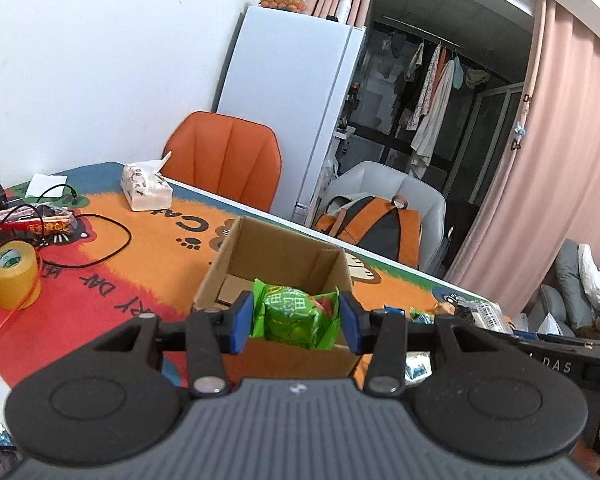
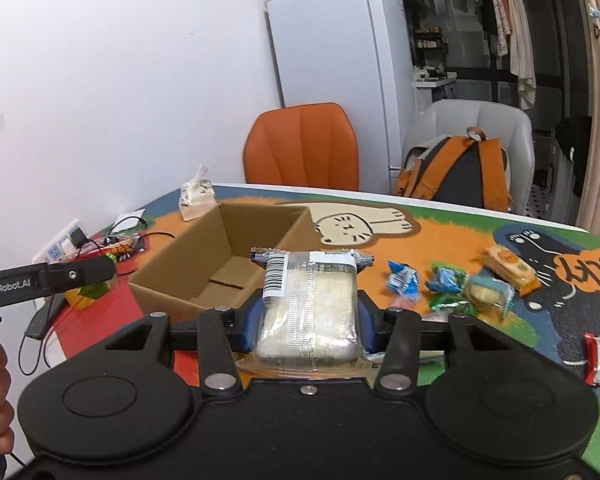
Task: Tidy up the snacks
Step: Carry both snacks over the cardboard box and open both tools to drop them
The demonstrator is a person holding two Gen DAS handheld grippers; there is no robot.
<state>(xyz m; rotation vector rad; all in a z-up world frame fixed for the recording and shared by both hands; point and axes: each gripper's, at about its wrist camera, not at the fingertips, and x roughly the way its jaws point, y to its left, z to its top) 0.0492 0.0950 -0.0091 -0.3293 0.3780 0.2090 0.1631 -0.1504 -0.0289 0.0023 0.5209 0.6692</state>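
Seen from the left wrist, far left of the jaws a roll of yellow tape [image 1: 13, 277] stands on the desk [image 1: 112, 280], with a black cable [image 1: 112, 248] looping beyond it and a tissue pack [image 1: 146, 188] farther back. The left gripper [image 1: 296, 322] has its blue pads pressed on both sides of a green snack packet [image 1: 296, 316], held above the near wall of an open cardboard box [image 1: 284, 256]. Right of the jaws a few small wrapped snacks [image 1: 452, 310] lie on the desk. Behind the desk stand an orange chair [image 1: 224, 156] and a white fridge [image 1: 296, 104].

Seen from the right wrist, to the left of the jaws the cardboard box [image 2: 228, 256] sits empty, its opening facing up, and the other gripper's black arm reaches in from the left edge. The right gripper [image 2: 308, 322] clamps a clear-wrapped pale cake packet [image 2: 310, 308], barcode label upward, lifted clear of the desk [image 2: 420, 232]. Just right of the jaws lie a blue candy wrapper [image 2: 402, 276], a blue-green wrapped sweet [image 2: 446, 280] and a wrapped pastry [image 2: 488, 292]; beyond them a longer biscuit packet [image 2: 510, 268], and well to the right, near the desk's edge, a red and white wrapper [image 2: 596, 360].
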